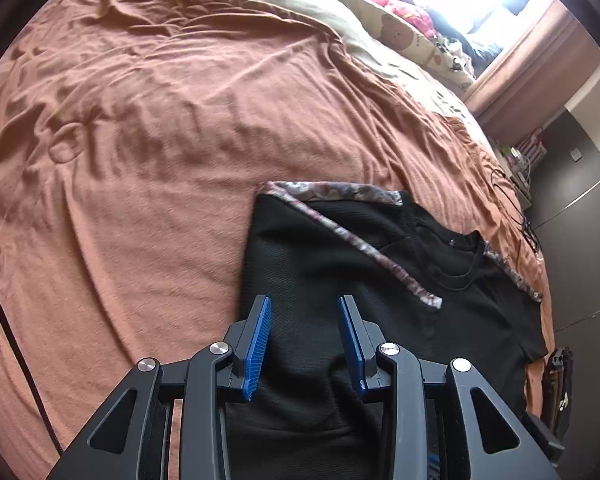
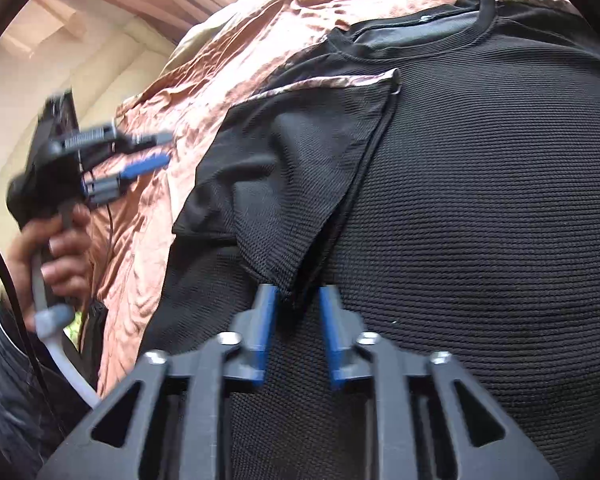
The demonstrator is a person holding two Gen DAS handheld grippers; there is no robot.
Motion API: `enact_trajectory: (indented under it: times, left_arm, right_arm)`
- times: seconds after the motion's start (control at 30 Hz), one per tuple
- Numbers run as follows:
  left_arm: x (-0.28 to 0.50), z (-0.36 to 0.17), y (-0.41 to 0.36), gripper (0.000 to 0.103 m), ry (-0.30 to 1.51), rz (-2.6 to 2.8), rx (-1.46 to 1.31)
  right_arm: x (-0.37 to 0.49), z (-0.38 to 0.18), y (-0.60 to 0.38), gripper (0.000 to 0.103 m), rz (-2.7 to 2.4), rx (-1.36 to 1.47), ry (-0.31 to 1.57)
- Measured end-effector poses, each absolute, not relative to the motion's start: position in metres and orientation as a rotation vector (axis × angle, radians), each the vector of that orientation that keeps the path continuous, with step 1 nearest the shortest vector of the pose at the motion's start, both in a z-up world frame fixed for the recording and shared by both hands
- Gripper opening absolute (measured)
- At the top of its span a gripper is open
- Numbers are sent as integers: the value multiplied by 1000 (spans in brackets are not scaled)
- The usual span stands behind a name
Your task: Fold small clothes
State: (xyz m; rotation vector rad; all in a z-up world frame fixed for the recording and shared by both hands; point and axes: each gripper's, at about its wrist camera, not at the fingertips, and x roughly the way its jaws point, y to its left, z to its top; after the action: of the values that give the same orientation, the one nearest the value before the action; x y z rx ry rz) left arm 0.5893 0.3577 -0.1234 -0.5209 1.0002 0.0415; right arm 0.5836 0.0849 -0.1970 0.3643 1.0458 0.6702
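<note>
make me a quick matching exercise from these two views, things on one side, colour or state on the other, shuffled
Things:
1. black t-shirt
2. bedsheet
3. left tongs
4. sleeve trim

Colour or state:
A. rust orange and wrinkled
B. open, hovering over the shirt's hem
C. lying on the bed with one sleeve folded inward
D. patterned grey-pink band

Pairs: 1-C, 2-A, 3-B, 4-D

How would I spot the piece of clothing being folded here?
Look at the big bed under the rust-orange sheet. On its near right part lies the black shirt, one side folded over. Its mottled grey-pink trim sets it apart.
</note>
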Motion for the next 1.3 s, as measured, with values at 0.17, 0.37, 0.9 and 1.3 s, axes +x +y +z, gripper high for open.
enact_trajectory:
  times: [0.17,0.37,0.9,1.3]
  left_arm:
    - [569,-143,372,37,1031,64,-542]
    - [555,-165,372,37,1071,39,-553]
    - [539,-192,374,37,1095,4,-586]
    - [540,-189,363,13,1087,-4,-528]
  right_arm:
    - [601,-187,76,46,629,382,1030]
    - [631,-193,76,46,585,405,1034]
    - [705,-209,100,44,561,411,1017]
    - [712,-207,91,2,501,361,978]
